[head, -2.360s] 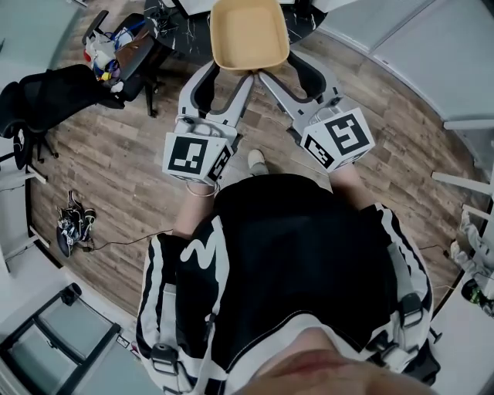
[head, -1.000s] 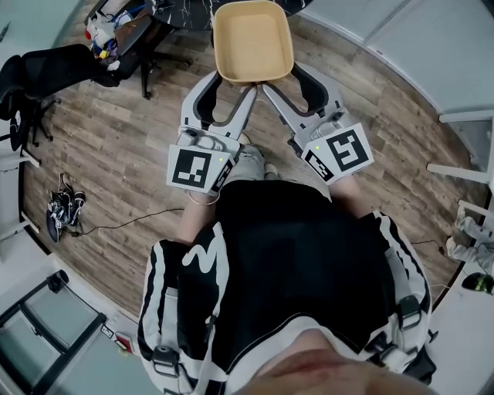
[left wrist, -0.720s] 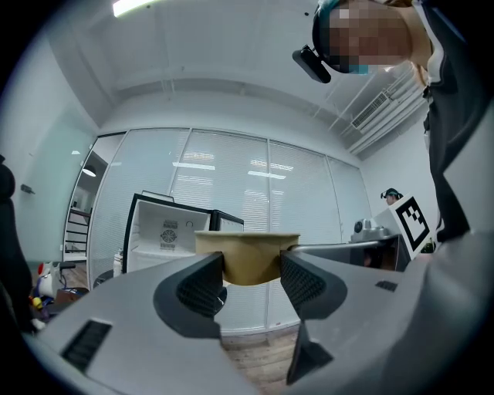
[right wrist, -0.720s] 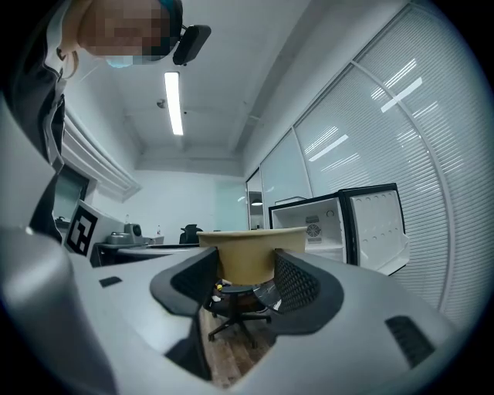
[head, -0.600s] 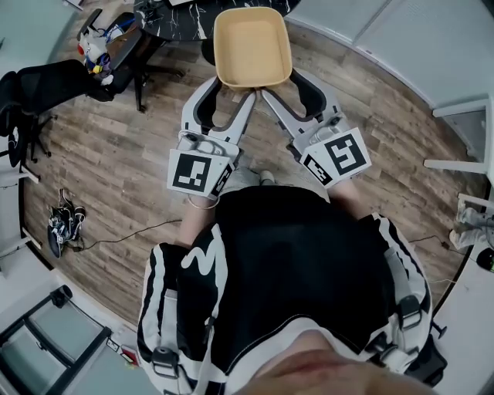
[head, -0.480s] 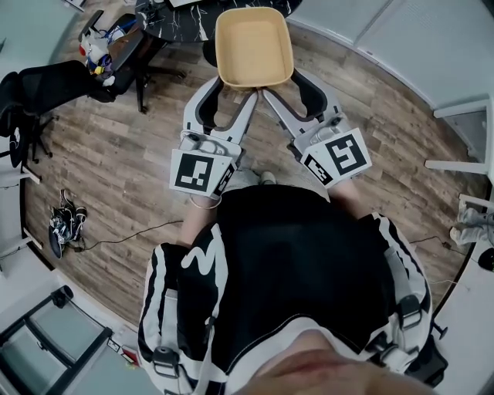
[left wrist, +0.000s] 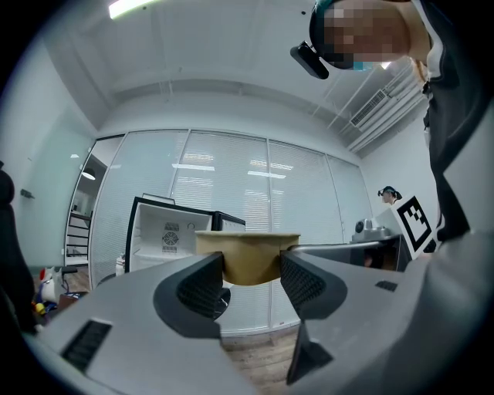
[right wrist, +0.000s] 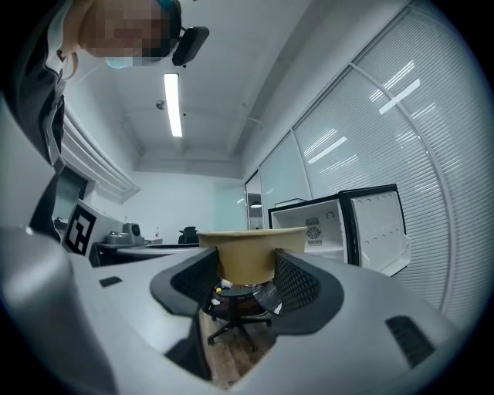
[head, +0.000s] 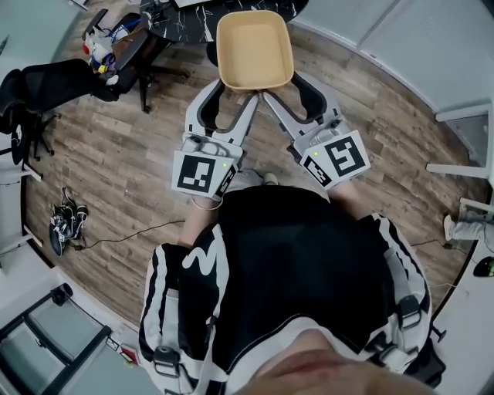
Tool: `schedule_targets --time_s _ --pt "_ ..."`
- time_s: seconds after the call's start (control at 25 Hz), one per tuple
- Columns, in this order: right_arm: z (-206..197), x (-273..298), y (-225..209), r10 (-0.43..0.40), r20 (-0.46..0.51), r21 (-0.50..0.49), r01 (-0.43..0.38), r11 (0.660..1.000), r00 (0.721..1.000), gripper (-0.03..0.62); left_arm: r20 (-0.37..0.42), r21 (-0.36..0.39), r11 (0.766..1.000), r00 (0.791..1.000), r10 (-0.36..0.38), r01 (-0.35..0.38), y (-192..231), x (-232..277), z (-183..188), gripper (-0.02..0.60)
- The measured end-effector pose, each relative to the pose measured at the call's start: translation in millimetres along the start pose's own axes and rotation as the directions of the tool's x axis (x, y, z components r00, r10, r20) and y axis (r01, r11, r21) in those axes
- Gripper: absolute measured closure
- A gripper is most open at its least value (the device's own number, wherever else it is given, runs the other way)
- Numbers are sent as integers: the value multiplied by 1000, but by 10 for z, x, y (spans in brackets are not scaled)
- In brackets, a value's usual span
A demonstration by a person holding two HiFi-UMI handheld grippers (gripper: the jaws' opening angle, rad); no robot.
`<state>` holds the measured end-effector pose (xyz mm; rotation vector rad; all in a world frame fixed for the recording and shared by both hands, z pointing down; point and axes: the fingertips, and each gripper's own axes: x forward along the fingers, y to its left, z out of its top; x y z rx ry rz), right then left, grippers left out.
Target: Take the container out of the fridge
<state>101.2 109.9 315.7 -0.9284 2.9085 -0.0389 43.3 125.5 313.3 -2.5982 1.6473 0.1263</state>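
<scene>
The brown wood-plank floor spreads beneath you, and only the head view shows it whole. Your two gripper views instead give you walls of white slatted glass panels. They also show the black fridge with a white inside, which the head view does not show at all. In the right gripper view the fridge stands to the right, well behind the jaws, with its door swung open.

The dark marbled worktop sits at the top edge of the head view. Left of it are a black office chair and a second chair piled with clutter. Bare floor lies open on both sides of your arms, and white furniture edges close in only at the far right.

The tan, round-cornered rectangular container is out of the fridge, carried in the air in front of you, open side up. As the head view frames it, its far end overlaps the worktop's edge.

Your left hand-held gripper is clamped on the container's near-left wall. Your right hand-held gripper is clamped on its near-right wall. Each gripper view shows the tan wall pinched between ribbed black pads.
</scene>
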Motion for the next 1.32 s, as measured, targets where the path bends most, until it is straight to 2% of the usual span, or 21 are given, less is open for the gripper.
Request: schedule_targets --time_s 1.32 --pt "42 -42 65 0 11 -27 0 1000 1000 356 11 -6 1000 1000 9 -9 -32 -64 37 344"
